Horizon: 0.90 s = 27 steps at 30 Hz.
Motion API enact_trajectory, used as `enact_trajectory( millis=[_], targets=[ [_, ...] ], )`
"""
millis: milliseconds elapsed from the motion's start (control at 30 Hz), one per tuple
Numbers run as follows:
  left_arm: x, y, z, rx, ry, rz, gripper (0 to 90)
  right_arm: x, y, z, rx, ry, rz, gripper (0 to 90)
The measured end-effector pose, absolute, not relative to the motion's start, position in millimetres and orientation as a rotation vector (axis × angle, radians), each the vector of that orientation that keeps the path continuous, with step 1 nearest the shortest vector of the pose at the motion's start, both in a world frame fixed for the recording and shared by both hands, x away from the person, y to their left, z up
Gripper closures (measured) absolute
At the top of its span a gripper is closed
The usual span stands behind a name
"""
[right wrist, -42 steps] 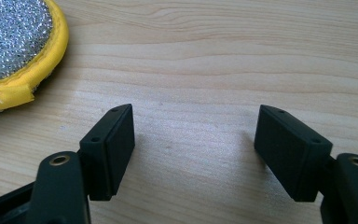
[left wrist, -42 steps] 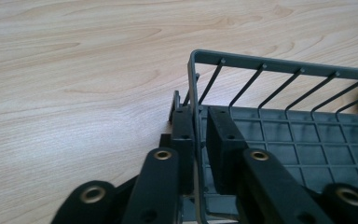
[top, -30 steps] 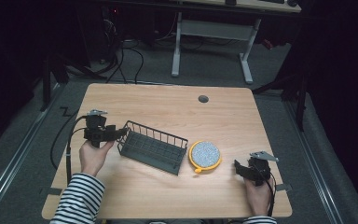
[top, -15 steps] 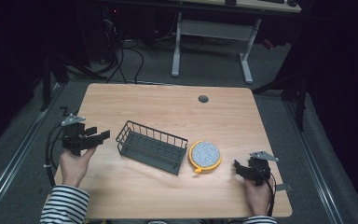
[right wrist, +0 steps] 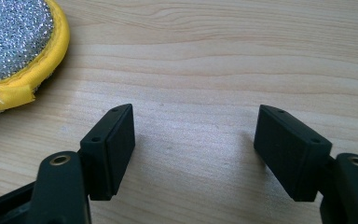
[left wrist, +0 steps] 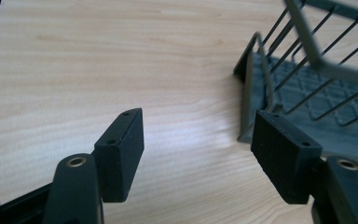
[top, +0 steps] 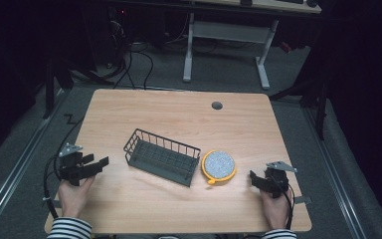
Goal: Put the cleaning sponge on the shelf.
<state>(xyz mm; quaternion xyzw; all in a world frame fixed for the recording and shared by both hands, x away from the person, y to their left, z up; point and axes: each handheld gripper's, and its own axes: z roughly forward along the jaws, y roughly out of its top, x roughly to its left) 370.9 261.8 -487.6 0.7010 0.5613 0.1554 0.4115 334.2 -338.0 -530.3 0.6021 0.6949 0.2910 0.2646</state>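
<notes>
basket: dark wire basket (top: 162, 157) sits mid-frame in the high view, a bit left of centre, long axis running from upper left to lower right; upright on the table, nothing visible inside; in the left gripper view its end wall and mesh floor (left wrist: 307, 88) take the upper right of the frame
scrubber: round pad with silver sparkly face and yellow rim (top: 219, 166) lies flat just right of the basket's lower right end; touching or a hair apart, cannot tell; in the right gripper view its yellow edge (right wrist: 14, 51) is in the upper left corner
left gripper: left gripper (top: 98, 165) at the lower left of the high view, over the table's left edge, held by a hand (top: 73, 191) with a striped sleeve; pointing right toward the basket, well short of it; jaws spread wide, nothing between them but bare wood; own view (left wrist: 198, 154) confirms, right jaw sits in front of the basket's near corner, no contact seen
right gripper: right gripper (top: 253, 179) at the lower right of the high view, held by the other hand (top: 273, 209); pointing left toward the scrubber, near but apart; jaws released, gap empty; own view (right wrist: 196, 149) shows only wood grain between the pads
table: light wood top (top: 179, 119), small round grommet (top: 217, 105) toward the upper right; cables trail off both grippers
background: dark floor, white desk legs (top: 224, 55) at the top of the frame
</notes>
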Motion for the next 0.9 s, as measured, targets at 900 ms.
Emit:
enact_trajectory(
  millis=[900],
  targets=[
    [362,239,-537,1.889,1.472,0.636,30.3,349,-318,-501,1.586,2.045,0.953,28.8]
  ],
)
